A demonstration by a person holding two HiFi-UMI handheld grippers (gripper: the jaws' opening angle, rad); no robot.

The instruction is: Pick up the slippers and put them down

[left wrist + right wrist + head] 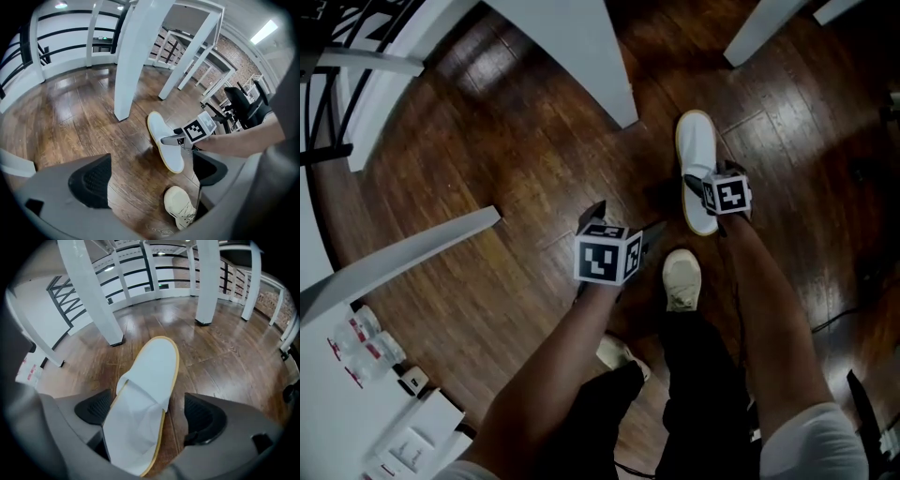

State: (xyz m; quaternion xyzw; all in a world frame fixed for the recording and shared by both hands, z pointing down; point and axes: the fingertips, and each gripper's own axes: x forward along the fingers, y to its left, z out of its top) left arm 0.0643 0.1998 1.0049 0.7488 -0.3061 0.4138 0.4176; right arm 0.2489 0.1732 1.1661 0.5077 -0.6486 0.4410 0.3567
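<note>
Between my right tongs [150, 414], which are standing wide apart, the white fabric slipper with a yellow-edged sole [151, 364] is lying on the dark wooden floor [225, 357]. I am judging it best to lower squarely and pinch across the strap. My left tongs [154, 176] are hanging wide and empty. I am counting one slipper and two tongs.

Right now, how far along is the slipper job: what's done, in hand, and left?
Done: nothing lifted; the one white slipper in view lies on the wood floor. In hand: the right gripper sits over it, jaws apart on either side of its strap. The left gripper is open and empty. Remaining: closing, lifting, setting down.
</note>
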